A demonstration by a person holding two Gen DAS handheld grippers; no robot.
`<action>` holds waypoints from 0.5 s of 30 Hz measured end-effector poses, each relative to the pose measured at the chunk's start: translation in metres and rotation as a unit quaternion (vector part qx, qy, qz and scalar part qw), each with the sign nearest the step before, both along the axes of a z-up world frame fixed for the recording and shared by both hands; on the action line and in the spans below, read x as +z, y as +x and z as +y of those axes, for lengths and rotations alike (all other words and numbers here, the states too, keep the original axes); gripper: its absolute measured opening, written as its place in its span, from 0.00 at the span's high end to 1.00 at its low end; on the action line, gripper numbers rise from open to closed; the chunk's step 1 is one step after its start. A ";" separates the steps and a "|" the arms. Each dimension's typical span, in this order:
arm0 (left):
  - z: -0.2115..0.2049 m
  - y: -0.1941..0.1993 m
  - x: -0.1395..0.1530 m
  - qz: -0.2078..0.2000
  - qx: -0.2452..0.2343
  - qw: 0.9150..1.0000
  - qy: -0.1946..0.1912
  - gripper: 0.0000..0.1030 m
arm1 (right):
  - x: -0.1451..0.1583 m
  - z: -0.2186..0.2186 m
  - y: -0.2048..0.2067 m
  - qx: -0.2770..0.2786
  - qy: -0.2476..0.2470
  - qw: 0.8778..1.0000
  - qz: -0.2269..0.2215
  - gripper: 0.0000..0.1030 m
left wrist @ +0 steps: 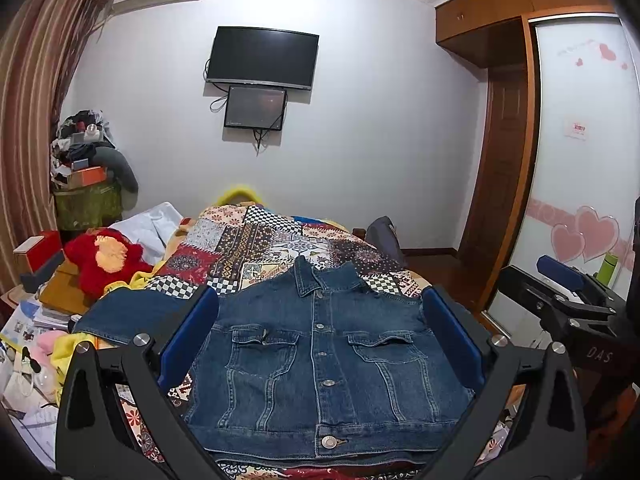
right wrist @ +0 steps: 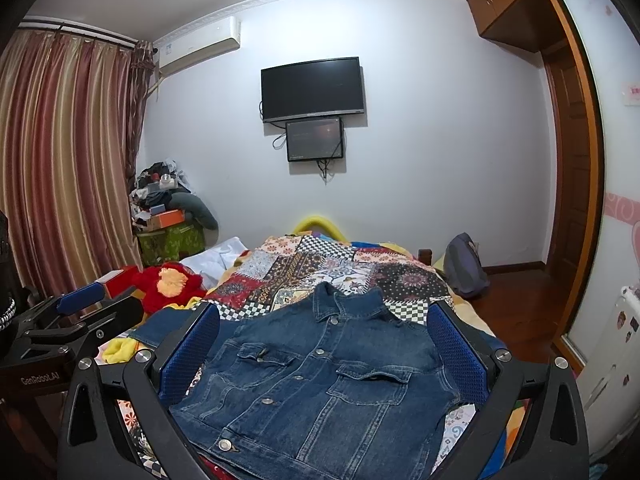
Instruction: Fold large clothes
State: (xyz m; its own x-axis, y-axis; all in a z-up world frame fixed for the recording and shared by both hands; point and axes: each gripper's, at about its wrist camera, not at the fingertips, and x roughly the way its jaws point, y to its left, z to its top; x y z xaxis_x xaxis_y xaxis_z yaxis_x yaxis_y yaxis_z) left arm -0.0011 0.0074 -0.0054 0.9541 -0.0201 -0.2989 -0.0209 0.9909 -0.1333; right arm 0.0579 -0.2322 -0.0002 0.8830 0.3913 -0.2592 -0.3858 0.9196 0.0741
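Both grippers hover with their blue-padded fingers spread wide and nothing between them. Starting at the left, the left gripper (left wrist: 320, 328) frames the denim jacket (left wrist: 320, 360) from above, its left pad (left wrist: 188, 340) over the jacket's extended sleeve and its right pad (left wrist: 452, 336) over the jacket's right shoulder edge; whether the pads touch the cloth cannot be told. That jacket lies front-up and buttoned on the patchwork bedspread (left wrist: 256, 240), collar toward the far wall, one sleeve stretched out to the left. A red plush toy (left wrist: 104, 260) sits on the bed's left side. Further right, the right gripper (right wrist: 324, 348) is also held apart, its pads flanking the same jacket (right wrist: 320, 380) from a slightly rotated angle. In its view, the left gripper shows at the left edge.
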 end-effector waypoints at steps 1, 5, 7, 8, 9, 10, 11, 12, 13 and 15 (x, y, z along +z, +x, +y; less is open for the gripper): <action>0.000 0.000 0.000 0.000 0.000 1.000 -0.001 0.00 | 0.000 0.000 0.000 0.000 0.000 1.000 0.001 0.00; 0.001 0.001 -0.001 0.002 0.000 1.000 -0.003 0.00 | 0.000 0.000 0.001 -0.001 0.000 1.000 0.001 0.00; 0.002 0.001 -0.002 0.003 0.000 1.000 -0.004 0.00 | 0.001 -0.001 0.001 -0.001 0.000 1.000 0.002 0.00; 0.002 0.002 -0.003 0.003 0.000 1.000 -0.005 0.00 | 0.000 -0.001 0.001 0.000 0.000 1.000 0.002 0.00; 0.002 0.002 -0.003 0.004 0.000 1.000 -0.005 0.00 | 0.000 -0.001 0.002 -0.001 0.000 1.000 0.003 0.00; 0.002 0.002 -0.003 0.004 0.000 1.000 -0.005 0.00 | 0.000 -0.002 0.003 -0.001 0.000 1.000 0.004 0.00; 0.002 0.002 -0.004 0.004 0.000 1.000 -0.005 0.00 | 0.000 -0.002 0.003 -0.001 0.000 1.000 0.003 0.00; 0.002 0.002 -0.004 0.004 0.000 1.000 -0.005 0.00 | 0.000 -0.002 0.003 -0.001 0.000 1.000 0.004 0.00; 0.002 0.002 -0.004 0.004 0.000 1.000 -0.005 0.00 | 0.000 -0.002 0.003 -0.001 0.000 1.000 0.004 0.00; 0.002 0.002 -0.004 0.004 0.000 1.000 -0.006 0.00 | 0.000 -0.002 0.003 -0.001 0.000 1.000 0.004 0.00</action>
